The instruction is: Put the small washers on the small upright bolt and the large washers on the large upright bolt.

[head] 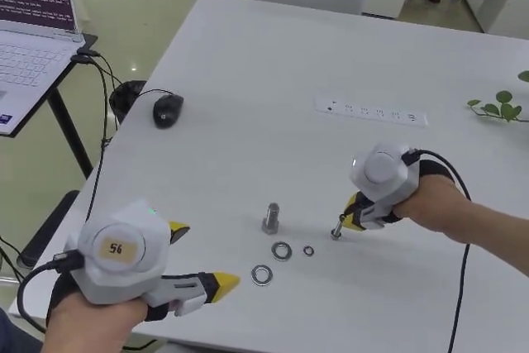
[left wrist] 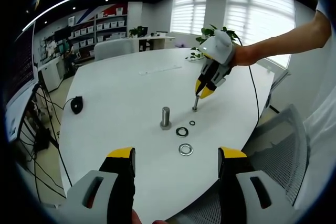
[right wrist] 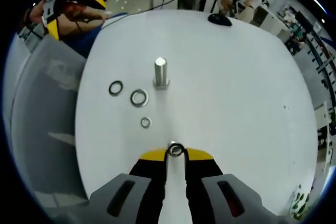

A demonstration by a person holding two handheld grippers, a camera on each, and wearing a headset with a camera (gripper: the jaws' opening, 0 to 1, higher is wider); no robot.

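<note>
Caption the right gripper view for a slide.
Right gripper pinches a small washer; large bolt and three loose washers ahead.

White, yellow-tipped left tool [head: 205, 255]; black glove [head: 59, 299], perhaps.

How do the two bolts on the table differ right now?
The large bolt is thicker and taller; the small bolt is thin. The large bolt stands free, while the right gripper holds a washer at the small bolt's top. Both stand upright on the table.
</note>
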